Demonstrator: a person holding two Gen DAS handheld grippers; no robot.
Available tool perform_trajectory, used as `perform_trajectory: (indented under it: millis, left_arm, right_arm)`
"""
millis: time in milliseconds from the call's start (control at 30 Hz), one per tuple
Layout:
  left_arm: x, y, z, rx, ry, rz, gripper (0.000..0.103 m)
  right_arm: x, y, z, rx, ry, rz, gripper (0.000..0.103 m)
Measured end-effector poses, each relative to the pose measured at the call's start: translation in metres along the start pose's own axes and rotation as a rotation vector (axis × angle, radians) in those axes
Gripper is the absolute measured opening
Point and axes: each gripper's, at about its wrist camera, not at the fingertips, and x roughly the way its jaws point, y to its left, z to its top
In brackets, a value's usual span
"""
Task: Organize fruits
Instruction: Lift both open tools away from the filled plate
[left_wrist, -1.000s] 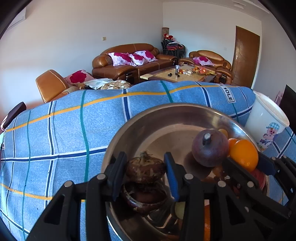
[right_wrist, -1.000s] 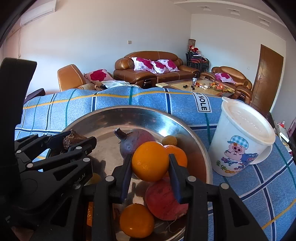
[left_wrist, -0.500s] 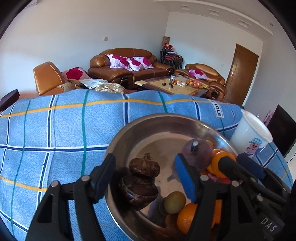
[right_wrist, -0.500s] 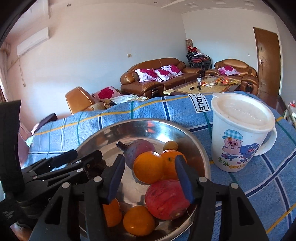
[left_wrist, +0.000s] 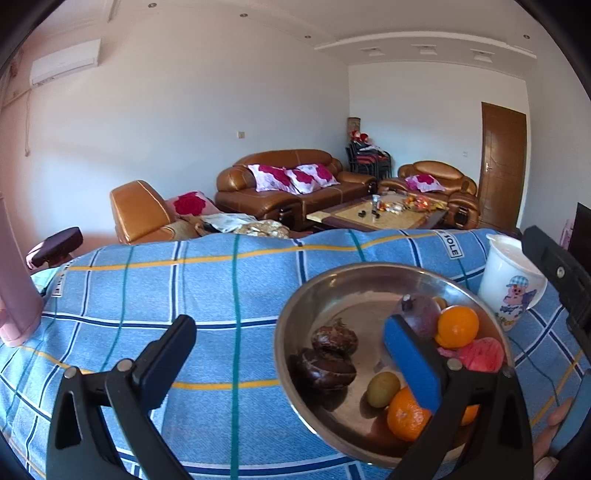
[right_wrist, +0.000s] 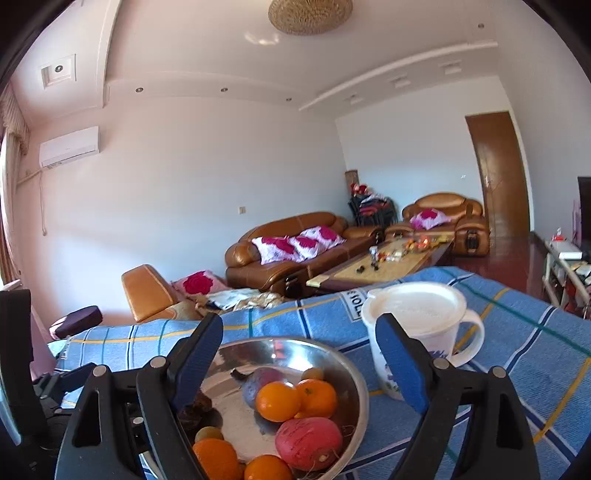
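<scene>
Left tongs (left_wrist: 291, 363) are spread wide with nothing between the pads, jaws having just been opening. The left finger hangs over the blue plaid cloth (left_wrist: 155, 295). The right finger with its blue pad sits over the metal bowl (left_wrist: 354, 284).

Right tongs (right_wrist: 299, 358) are also wide and empty, jaws just been opening too. The left pad sits over the bowl's near-left rim (right_wrist: 258, 343). The right pad overlaps the white lidded mug (right_wrist: 417, 314) in view; cannot tell whether it touches.

All the fruit is in the bowl, which stands on the cloth-covered table:
- two dark brown wrinkled fruits (left_wrist: 328, 354), stacked, touching, at the bowl's left side
- a purple fruit with a stem (right_wrist: 264, 382) toward the back
- an orange (right_wrist: 277, 401) just in front of it, touching a second orange (right_wrist: 317, 397)
- a small yellow-orange fruit (right_wrist: 313, 373) near the back rim
- a red-pink fruit (right_wrist: 308, 441) at the front right
- a small green-yellow fruit (left_wrist: 383, 389) near the middle
- more oranges (left_wrist: 406, 419) at the near edge

The mug has a cartoon pig print and stands just right of the bowl on the cloth. A pink object (left_wrist: 14, 288) sits at the far left edge of the table. Fingertips of a hand (left_wrist: 554, 421) show at the lower right of the left view.
</scene>
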Motion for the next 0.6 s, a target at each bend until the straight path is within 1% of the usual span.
perform_trajectory:
  millis: [100,300,433,600]
  left_arm:
    - [-0.008,0.003,-0.006,0.005,-0.019,0.008,0.103]
    - [-0.026,0.000,-0.012,0.031,-0.042,-0.008,0.103]
    - [-0.040,-0.002,-0.018,0.049,-0.053,-0.019,0.103]
    - [-0.058,0.002,-0.026,0.044,-0.068,-0.029,0.103]
  right_arm:
    - [-0.003,0.005,0.000,-0.041,0.008,-0.015,0.087]
    - [-0.021,0.008,-0.003,-0.076,0.034,-0.036,0.087]
    - [-0.042,0.009,-0.006,-0.084,0.020,-0.036,0.087]
    - [-0.061,0.013,-0.007,-0.097,0.002,-0.041,0.087]
